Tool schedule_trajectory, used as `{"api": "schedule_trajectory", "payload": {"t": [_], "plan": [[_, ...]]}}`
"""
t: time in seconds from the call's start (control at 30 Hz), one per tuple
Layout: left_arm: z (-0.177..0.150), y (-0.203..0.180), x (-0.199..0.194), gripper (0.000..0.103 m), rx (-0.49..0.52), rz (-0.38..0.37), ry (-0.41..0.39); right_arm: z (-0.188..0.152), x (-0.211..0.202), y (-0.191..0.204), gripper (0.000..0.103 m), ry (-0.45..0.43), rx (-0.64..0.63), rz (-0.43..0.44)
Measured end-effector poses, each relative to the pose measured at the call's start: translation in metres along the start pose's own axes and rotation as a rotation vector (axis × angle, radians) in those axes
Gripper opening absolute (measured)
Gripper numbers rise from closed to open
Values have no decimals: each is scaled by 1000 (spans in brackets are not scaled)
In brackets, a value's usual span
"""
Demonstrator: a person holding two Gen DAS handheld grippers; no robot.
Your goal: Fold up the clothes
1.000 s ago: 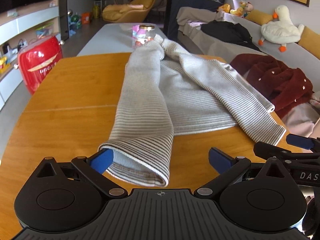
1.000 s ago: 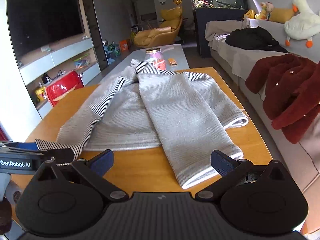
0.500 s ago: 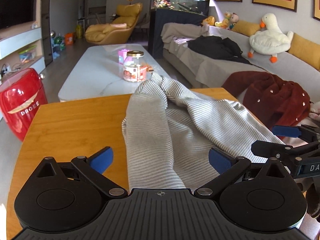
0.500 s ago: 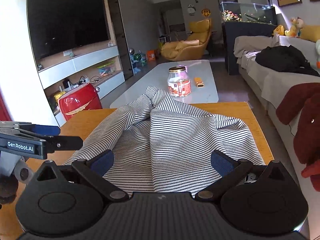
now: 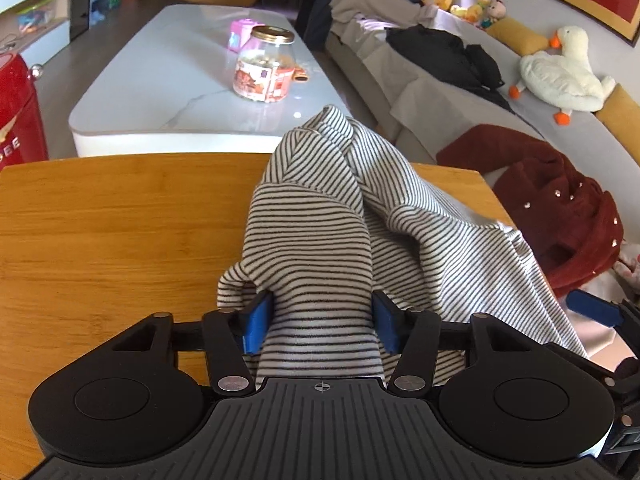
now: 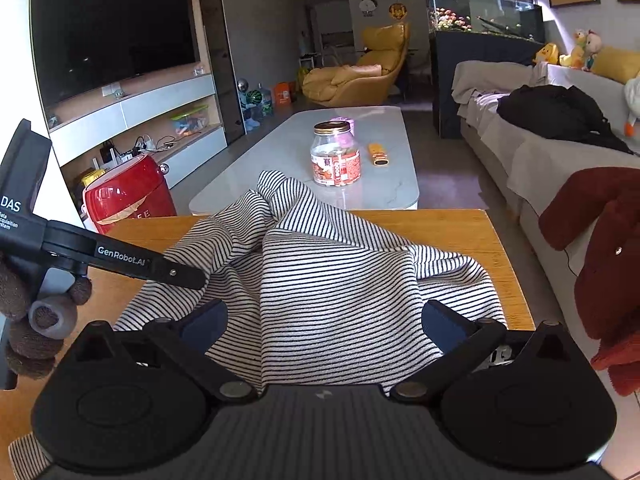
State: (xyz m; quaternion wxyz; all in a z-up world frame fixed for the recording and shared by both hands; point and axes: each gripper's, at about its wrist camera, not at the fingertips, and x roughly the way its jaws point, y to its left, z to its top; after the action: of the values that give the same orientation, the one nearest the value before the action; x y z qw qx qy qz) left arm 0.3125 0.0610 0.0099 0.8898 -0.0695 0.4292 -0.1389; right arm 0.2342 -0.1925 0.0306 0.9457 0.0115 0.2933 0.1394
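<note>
left claw: the left gripper (image 5: 320,322) is being closed onto a bunched fold of the striped top (image 5: 320,240); both blue pads (image 5: 256,324) are being pressed against the cloth.
right claw: the right gripper (image 6: 322,326) is being held wide apart; cloth is being draped across the gap, probably not pinched, though the pad faces are partly hidden.
garment: the striped top is being lifted at its near edge, while the far part is being left rumpled on the wooden table (image 5: 100,216), a peak bunched toward the far edge.
step: a near-edge fold-over is being judged as in hand; a plain reposition is also being fitted by this scene.
next: the right jaws are being required to shut on the cloth, so both corners are carried evenly.
surroundings: jar (image 6: 335,154) on white coffee table (image 6: 280,160), red coat (image 6: 600,240) on the sofa, well apart.
</note>
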Motion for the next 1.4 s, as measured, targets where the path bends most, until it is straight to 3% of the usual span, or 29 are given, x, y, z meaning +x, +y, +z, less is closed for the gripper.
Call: {"api": "schedule_trajectory", "payload": {"t": [0.07, 0.13, 0.27, 0.43, 0.5, 0.63, 0.77, 0.97, 1.1, 1.17, 1.23, 1.3, 1.4], "plan": [[-2, -2, -8, 27, 65, 45, -29, 3, 1, 0, 103, -8, -23, -21], [0, 1, -23, 21, 104, 96, -87, 8, 3, 5, 103, -18, -75, -49], [14, 13, -52, 5, 161, 284, -235, 23, 23, 25, 103, -22, -190, -85], [20, 27, -64, 6, 180, 413, -283, 38, 78, 51, 103, 34, -282, -84], [16, 30, -66, 6, 166, 362, -261, 41, 103, 57, 103, 71, -294, -78], [7, 24, -62, 14, 138, 256, -221, 42, 124, 37, 103, 154, -158, -100], [-3, 15, -55, 43, 109, 152, -181, 41, 139, 17, 103, 212, -35, -121], [-17, -7, -39, 62, 104, 10, -137, 35, 127, 18, 103, 219, -87, -105], [-29, -14, -14, 62, 93, -25, -18, 27, 100, 29, 101, 162, -220, -98], [-39, -16, -10, 63, 123, -8, 5, 23, 86, 35, 75, 133, -286, -95], [-49, -22, -14, 63, 193, 19, -16, 19, 73, 40, 23, 103, -352, -92], [-56, -25, -17, 68, 215, 29, -18, 15, 59, 46, 13, 74, -418, -88], [-65, -29, -21, 70, 243, 42, -20, 21, 53, 47, 10, 26, -525, -162]]}}
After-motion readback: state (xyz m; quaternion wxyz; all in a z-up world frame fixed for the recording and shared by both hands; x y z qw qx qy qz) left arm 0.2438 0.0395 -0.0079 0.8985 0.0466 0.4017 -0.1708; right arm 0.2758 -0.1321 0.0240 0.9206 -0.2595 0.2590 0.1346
